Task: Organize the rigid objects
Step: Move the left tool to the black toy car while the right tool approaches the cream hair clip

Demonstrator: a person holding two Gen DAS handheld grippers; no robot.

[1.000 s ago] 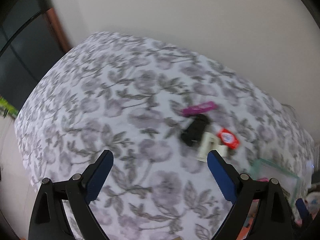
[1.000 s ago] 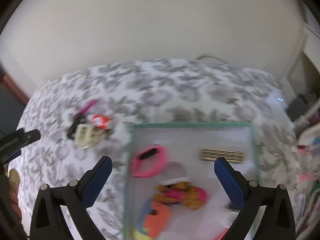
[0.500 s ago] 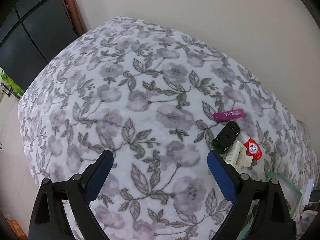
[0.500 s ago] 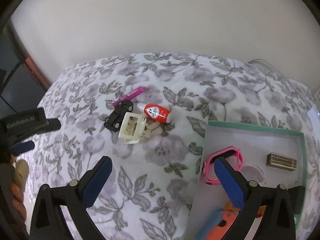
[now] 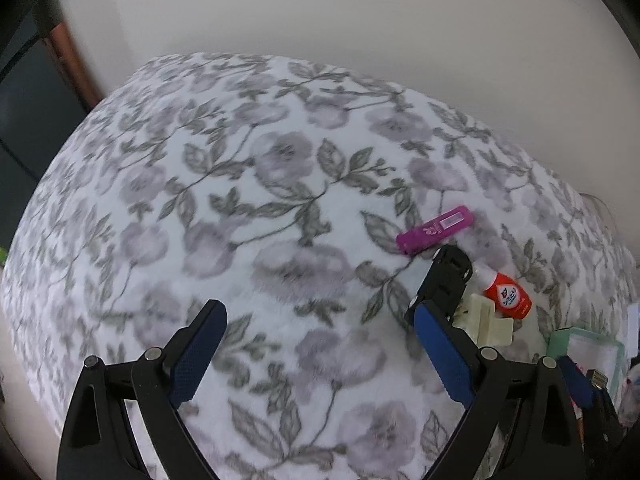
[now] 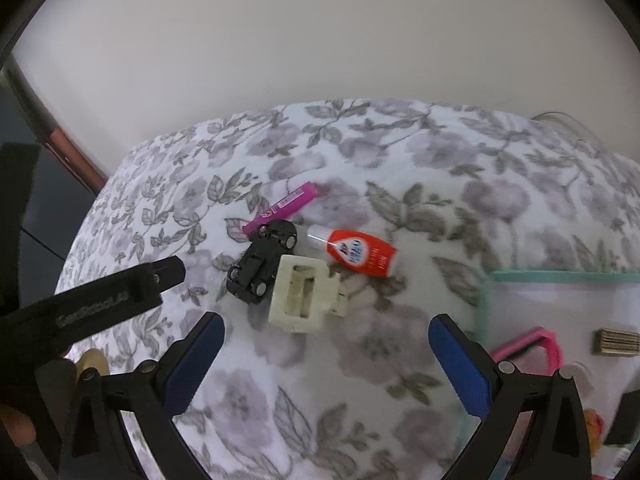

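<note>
Green-rimmed tray (image 6: 486, 300) cut off at right edge; contents blurred.

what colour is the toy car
Black toy car, clearest in the right wrist view.

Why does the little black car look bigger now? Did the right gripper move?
Yes. The right gripper moved left and closer to the black car; the green-rimmed tray, fixed on the cloth, has slid to the view's right edge.
</note>
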